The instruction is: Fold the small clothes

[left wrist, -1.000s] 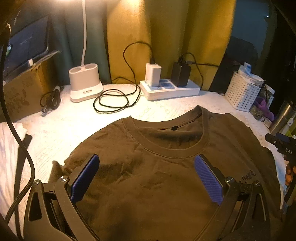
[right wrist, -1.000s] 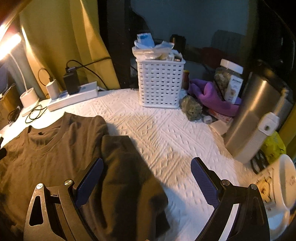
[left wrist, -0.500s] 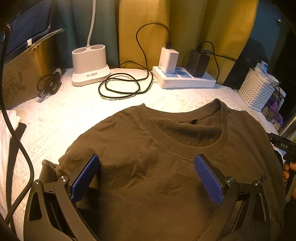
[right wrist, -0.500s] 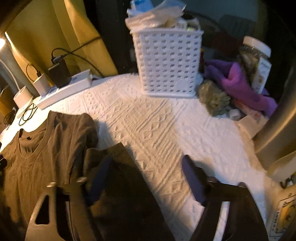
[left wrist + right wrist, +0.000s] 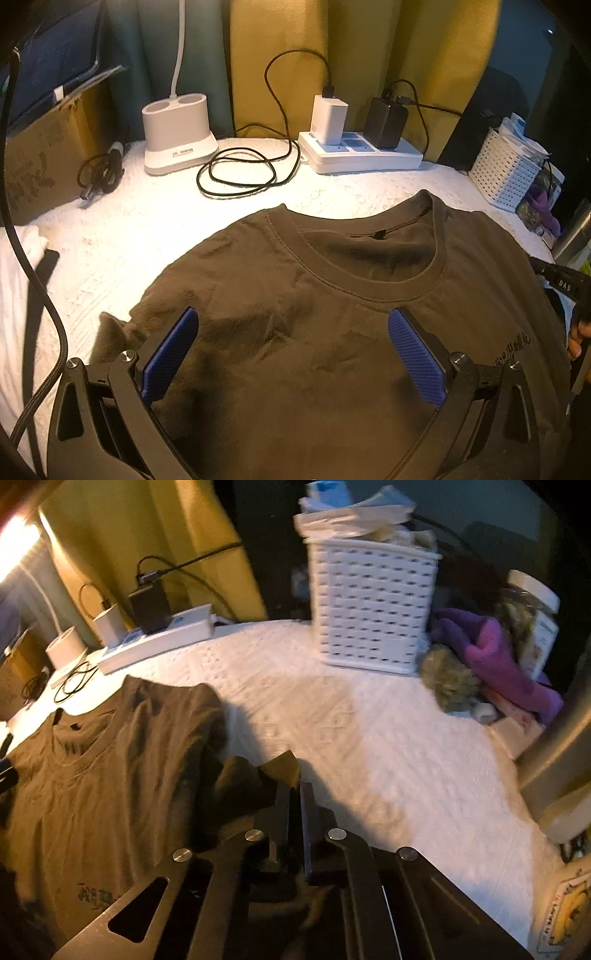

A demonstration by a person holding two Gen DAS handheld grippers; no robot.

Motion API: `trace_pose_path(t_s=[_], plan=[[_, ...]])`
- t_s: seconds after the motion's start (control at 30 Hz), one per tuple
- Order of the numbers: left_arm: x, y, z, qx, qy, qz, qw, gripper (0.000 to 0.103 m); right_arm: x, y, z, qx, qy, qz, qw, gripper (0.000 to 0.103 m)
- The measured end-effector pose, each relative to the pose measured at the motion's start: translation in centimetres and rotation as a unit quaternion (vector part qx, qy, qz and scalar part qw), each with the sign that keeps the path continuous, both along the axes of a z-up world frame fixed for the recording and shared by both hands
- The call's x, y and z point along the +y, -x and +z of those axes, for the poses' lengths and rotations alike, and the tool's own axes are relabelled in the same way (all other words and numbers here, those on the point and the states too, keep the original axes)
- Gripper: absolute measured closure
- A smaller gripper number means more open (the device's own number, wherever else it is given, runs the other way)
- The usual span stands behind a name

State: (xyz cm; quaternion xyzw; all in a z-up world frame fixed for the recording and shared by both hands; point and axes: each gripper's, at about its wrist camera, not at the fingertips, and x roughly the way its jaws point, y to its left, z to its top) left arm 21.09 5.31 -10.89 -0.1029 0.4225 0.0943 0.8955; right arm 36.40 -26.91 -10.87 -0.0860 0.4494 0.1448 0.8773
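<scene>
The right gripper (image 5: 294, 794) is pinching the soft, limp shirt's (image 5: 110, 794) sleeve (image 5: 255, 779); the left gripper (image 5: 291, 354) is hanging wide over its chest.

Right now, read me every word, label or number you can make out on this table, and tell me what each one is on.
"DAS": white letters on the black right tongs' body, left wrist view.
Print on the white lamp base: too small to read.
Dark print on the brown t-shirt: too blurred to read.
Scrawl on the cardboard box: not legible.
Jar label: too blurred to read.
</scene>
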Motion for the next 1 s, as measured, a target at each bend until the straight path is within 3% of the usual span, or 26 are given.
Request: trace_pose_path(t_s=[0.3, 0.5, 0.77, 1.0], plan=[[-0.6, 0.6, 0.8, 0.002, -0.005, 0.002, 1.0, 0.002, -6.5, 0.8, 3.2, -0.044, -0.013, -0.084, 0.995, 0.099], [-1.2, 0.8, 1.2, 0.001, -0.006, -0.004, 1.0, 0.002, -8.4, 2.3, 6.2, -0.078, -0.017, -0.109, 0.991, 0.099], [-1.3, 1.8, 1.9, -0.007, -0.007, -0.011, 0.9999, 0.002, -7.1, 5.7, 10.4, -0.114, -0.024, -0.094, 0.989, 0.099], [0.0, 3.6, 2.2, -0.018, -0.002, -0.007, 0.9998, 0.002, -2.5, 8.1, 12.9, -0.134, -0.026, -0.049, 0.989, 0.099]])
